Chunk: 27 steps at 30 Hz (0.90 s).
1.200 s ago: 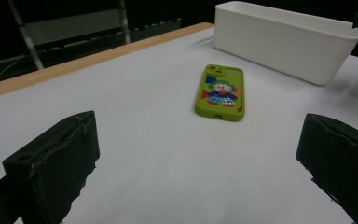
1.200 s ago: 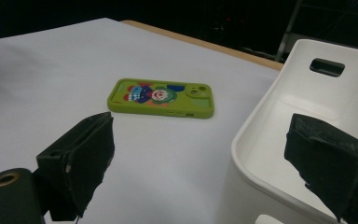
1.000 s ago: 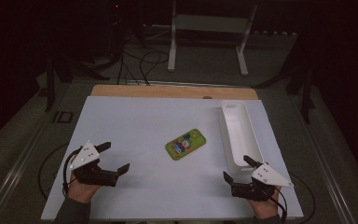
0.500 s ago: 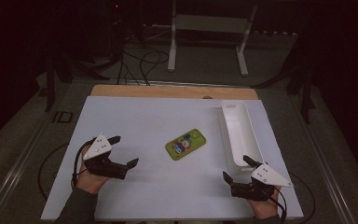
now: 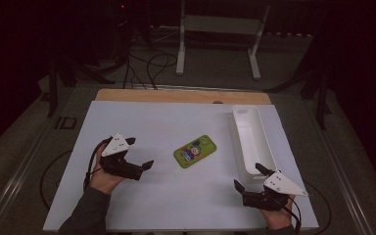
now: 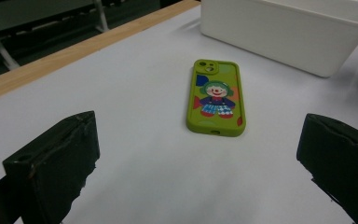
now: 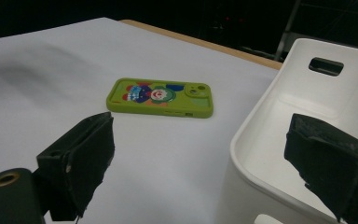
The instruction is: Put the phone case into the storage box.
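Note:
A green phone (image 5: 194, 151) with a clown picture on its back lies flat in the middle of the white table (image 5: 152, 117). My left gripper (image 5: 139, 152) is open a short way to the phone's left and points at it. In the left gripper view the phone (image 6: 216, 96) lies ahead, beyond the wide-apart jaws of the left gripper (image 6: 198, 140). My right gripper (image 5: 247, 175) stands open near the front right, beside the near end of a long white bin (image 5: 250, 142). Through the right gripper (image 7: 200, 135) I see the phone (image 7: 161, 97) ahead on the left and the bin (image 7: 307, 107) on the right.
The white bin is empty and runs front to back along the table's right side. A wooden strip (image 5: 176, 95) borders the far edge. Behind the table, cables (image 5: 147, 58) lie on the floor around a metal stand (image 5: 215, 29).
My left gripper has moved right and a little forward, toward the phone. The right gripper, the phone and the bin have stayed put.

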Tool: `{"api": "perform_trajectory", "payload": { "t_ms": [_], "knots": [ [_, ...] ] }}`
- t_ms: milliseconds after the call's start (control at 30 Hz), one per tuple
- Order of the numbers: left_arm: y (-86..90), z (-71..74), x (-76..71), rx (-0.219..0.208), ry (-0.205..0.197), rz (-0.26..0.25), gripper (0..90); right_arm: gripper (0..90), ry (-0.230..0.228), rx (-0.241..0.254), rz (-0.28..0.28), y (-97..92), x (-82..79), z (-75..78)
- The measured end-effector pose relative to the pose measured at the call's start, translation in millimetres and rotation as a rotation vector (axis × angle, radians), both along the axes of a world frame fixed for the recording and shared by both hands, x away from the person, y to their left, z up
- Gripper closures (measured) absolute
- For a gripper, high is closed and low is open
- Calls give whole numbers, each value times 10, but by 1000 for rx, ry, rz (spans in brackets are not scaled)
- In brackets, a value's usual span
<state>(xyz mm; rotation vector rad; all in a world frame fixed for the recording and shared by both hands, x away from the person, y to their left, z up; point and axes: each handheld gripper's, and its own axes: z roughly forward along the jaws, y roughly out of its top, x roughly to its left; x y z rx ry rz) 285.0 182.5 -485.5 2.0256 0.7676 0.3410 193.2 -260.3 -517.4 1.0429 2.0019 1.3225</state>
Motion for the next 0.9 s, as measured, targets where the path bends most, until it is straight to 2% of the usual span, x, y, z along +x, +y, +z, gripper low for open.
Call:
{"api": "perform_trajectory", "payload": {
  "t_ms": [333,900],
  "knots": [
    [-122,-29,146,18,35,-4,0,80,-5,4,-4,-11,4,1],
    [-339,-71,311,45,48,-30,0,80,-9,2,-5,-33,24,-6]
  ]
}}
